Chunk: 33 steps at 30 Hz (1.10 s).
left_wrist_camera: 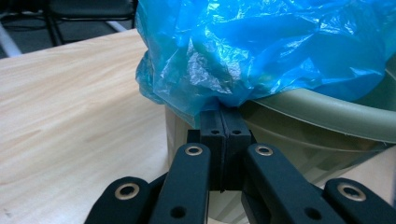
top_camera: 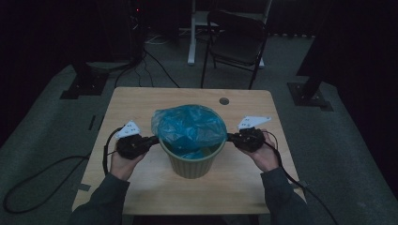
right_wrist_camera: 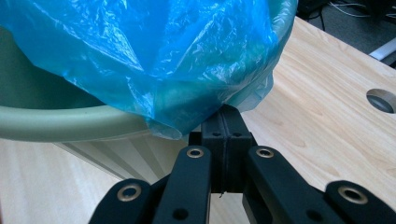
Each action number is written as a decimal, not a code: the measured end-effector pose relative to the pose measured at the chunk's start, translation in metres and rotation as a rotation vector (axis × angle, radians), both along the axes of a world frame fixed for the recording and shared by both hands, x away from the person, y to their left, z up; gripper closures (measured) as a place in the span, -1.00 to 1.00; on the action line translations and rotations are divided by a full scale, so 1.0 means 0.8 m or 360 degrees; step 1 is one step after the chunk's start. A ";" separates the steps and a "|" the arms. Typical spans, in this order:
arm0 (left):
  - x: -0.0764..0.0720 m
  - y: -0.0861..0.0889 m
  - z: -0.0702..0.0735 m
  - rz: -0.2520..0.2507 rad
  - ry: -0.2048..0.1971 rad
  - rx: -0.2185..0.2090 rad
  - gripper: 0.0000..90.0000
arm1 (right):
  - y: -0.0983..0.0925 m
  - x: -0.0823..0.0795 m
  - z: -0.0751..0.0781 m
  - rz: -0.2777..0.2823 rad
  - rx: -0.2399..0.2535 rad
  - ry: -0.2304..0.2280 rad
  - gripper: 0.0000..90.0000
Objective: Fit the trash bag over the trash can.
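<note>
A pale green ribbed bin [top_camera: 191, 161] stands at the middle of the wooden table [top_camera: 141, 101]. A blue plastic bag [top_camera: 189, 126] sits in it and bulges over the far rim. My left gripper [top_camera: 157, 139] is at the bin's left rim, shut on the bag's edge [left_wrist_camera: 205, 100]. My right gripper [top_camera: 228, 137] is at the right rim, shut on the bag's opposite edge [right_wrist_camera: 219, 100]. In both gripper views the jaws are pressed together with blue film disappearing between them, just outside the bin's rim [left_wrist_camera: 327, 109] [right_wrist_camera: 56, 121].
A round cable hole [top_camera: 224, 101] is in the table's far right part. A black folding chair [top_camera: 237, 40] and stand bases [top_camera: 84, 84] stand on the floor beyond the table. Cables trail from both grippers off the table's sides.
</note>
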<state>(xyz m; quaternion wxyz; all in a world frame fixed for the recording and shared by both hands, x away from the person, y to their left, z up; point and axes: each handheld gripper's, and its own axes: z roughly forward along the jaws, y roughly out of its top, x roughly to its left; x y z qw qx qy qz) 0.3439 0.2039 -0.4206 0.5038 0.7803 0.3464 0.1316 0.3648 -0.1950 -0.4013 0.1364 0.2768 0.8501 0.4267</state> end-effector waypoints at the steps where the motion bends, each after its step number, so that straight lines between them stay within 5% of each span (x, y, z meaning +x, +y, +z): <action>1: 0.005 0.000 0.000 0.0010 0.0001 -0.0002 1.00 | 0.001 0.003 0.000 -0.0009 -0.0001 -0.0006 1.00; 8: 0.033 -0.001 -0.001 0.0067 0.0008 -0.0022 1.00 | 0.004 0.029 -0.004 -0.0078 0.0032 0.0003 1.00; 11: 0.033 0.002 -0.003 0.0065 0.0006 -0.0031 0.99 | 0.000 0.032 -0.006 -0.0100 0.0040 -0.0001 0.80; 17: 0.026 0.011 0.000 0.0076 -0.0018 -0.0058 0.98 | -0.022 0.023 0.005 -0.0131 0.0095 -0.0033 0.72; 23: 0.021 0.013 0.003 0.0077 -0.0034 -0.0064 0.98 | -0.037 0.011 0.019 -0.0071 0.0211 -0.0035 0.57; 33: 0.021 0.010 0.004 0.0067 -0.0045 -0.0055 0.96 | -0.027 0.017 0.028 0.0045 0.0386 0.0012 0.40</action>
